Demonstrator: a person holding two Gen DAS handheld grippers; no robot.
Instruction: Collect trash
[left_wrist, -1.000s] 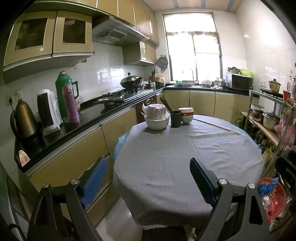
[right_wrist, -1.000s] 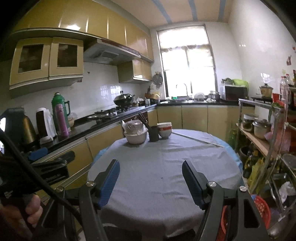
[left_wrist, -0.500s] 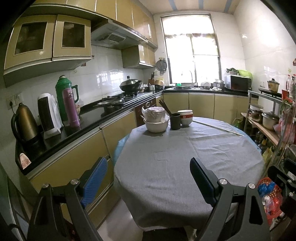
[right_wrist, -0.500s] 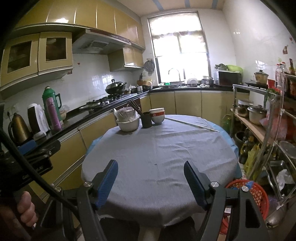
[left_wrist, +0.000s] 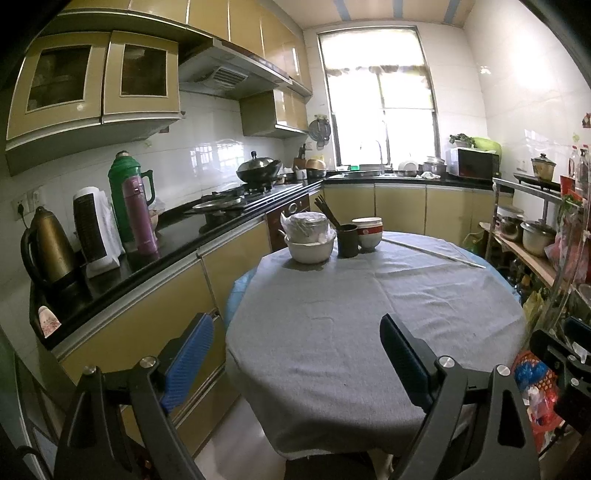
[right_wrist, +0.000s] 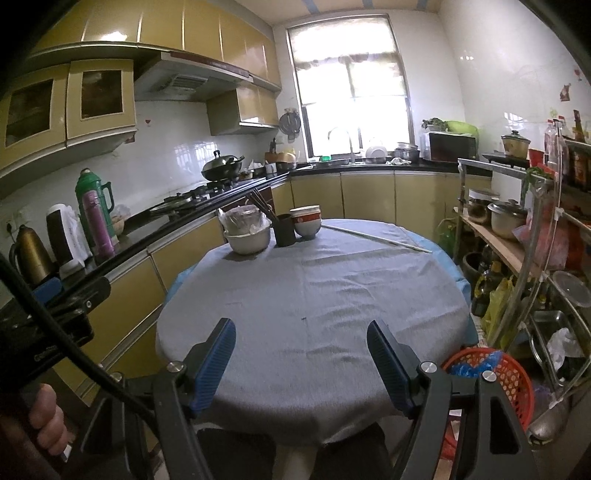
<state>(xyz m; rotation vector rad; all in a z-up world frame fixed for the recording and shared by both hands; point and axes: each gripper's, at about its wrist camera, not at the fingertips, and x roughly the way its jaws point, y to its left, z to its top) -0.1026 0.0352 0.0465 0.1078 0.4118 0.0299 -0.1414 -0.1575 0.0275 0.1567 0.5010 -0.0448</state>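
Left gripper (left_wrist: 295, 354): held level at the near left edge of the desk (left_wrist: 354, 317), fingers (left_wrist: 188, 354) spread, holding nothing.
Right gripper (right_wrist: 301, 363): over the near desk edge, fingers (right_wrist: 388, 363) spread, empty.
Trash: blue and white scraps in the red basket (right_wrist: 513, 373) on the floor, right of the desk.
Desk far end: white bowl (left_wrist: 309, 248) with a bagged pot, dark cup (left_wrist: 348, 240), stacked bowls (left_wrist: 367, 230), a thin rod (left_wrist: 432, 253).
Open room: the grey cloth's middle and near half lie bare.
Edges: counter (left_wrist: 122, 266) close on the left, metal rack (right_wrist: 524, 236) close on the right.
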